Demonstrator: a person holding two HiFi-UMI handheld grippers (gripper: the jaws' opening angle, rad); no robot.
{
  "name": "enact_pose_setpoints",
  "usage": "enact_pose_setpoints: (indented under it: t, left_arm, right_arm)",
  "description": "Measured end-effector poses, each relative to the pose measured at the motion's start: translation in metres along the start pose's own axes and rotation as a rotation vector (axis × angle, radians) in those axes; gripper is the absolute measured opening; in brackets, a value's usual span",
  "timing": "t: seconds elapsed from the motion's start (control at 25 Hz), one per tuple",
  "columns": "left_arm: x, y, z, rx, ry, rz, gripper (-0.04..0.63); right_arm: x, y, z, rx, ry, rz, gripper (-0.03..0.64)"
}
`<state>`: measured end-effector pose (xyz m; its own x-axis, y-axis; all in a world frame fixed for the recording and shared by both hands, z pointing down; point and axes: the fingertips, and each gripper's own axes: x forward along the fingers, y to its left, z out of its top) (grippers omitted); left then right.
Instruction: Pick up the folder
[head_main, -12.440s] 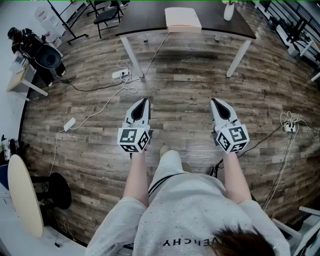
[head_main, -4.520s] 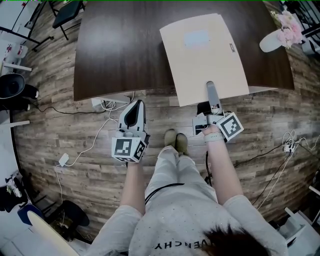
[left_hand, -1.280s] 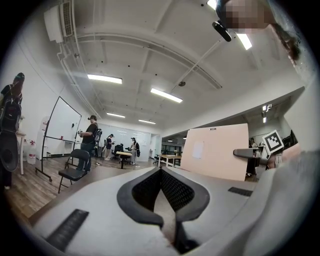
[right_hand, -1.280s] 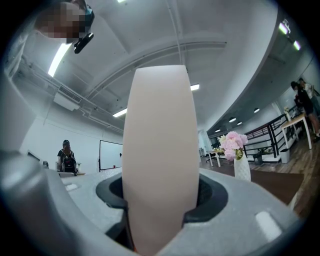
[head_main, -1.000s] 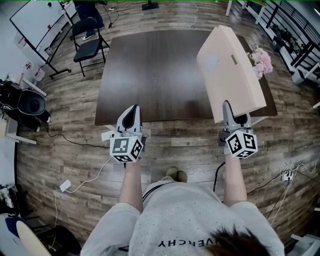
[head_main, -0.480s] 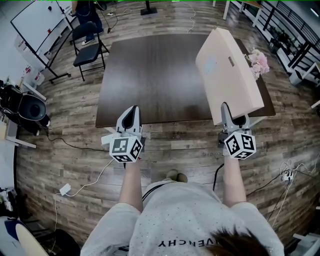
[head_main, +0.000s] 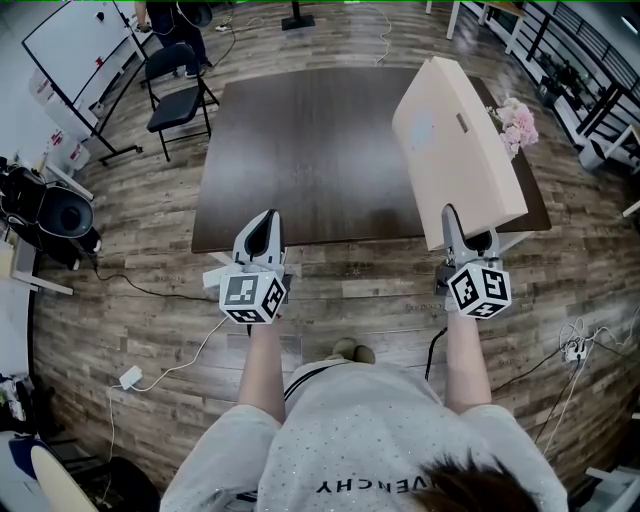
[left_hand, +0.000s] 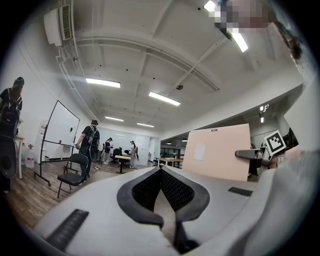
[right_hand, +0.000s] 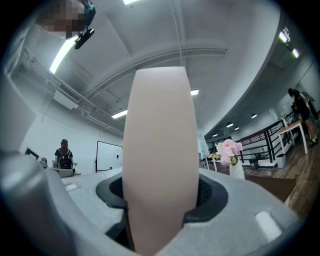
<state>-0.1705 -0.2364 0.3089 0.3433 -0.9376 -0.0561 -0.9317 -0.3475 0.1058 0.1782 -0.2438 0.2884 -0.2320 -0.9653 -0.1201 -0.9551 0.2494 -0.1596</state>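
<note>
Right hand-held gripper is clamped on the near edge of the folder. The beige folder is up off the table, held on edge and tilted over the table's right side, near pink flowers. Left hand-held gripper has jaws together and empty, at the table's front edge, well apart from the right.

One tan folder, one dark tabletop, one vase of pink flowers. Two tongs, the left tongs and the right tongs, and two marker cubes, the left cube and the right cube. One black chair, one whiteboard, two bare arms, one grey shirt, and two shoes on the one wooden floor.
</note>
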Motion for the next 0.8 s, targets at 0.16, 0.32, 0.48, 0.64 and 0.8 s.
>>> enact_pose_setpoints:
  t: [0.16, 0.32, 0.48, 0.64, 0.8]
  left_arm:
    - [-0.0001, -0.0005, -0.0012, -0.007, 0.001, 0.000, -0.002]
    - [-0.0027, 0.0027, -0.0039, -0.019, 0.002, 0.010, -0.002]
    - [-0.0013, 0.0041, -0.0047, -0.020, 0.005, 0.012, -0.002]
    - [-0.0026, 0.0004, -0.0068, -0.019, 0.009, 0.015, -0.002]
    - [-0.0013, 0.0013, -0.0088, -0.019, 0.015, 0.017, -0.002]
  right_arm:
    - [0.0007, -0.0005, -0.0013, -0.001, 0.002, -0.001, 0.267]
    - [0.0004, -0.0009, -0.0025, -0.008, 0.004, -0.010, 0.267]
    - [0.0026, -0.0034, -0.0032, -0.001, 0.005, -0.018, 0.268]
    - [0.0000, -0.0060, -0.0045, -0.003, 0.010, -0.014, 0.267]
    - [0.0020, -0.0067, -0.0072, -0.002, 0.016, -0.014, 0.268]
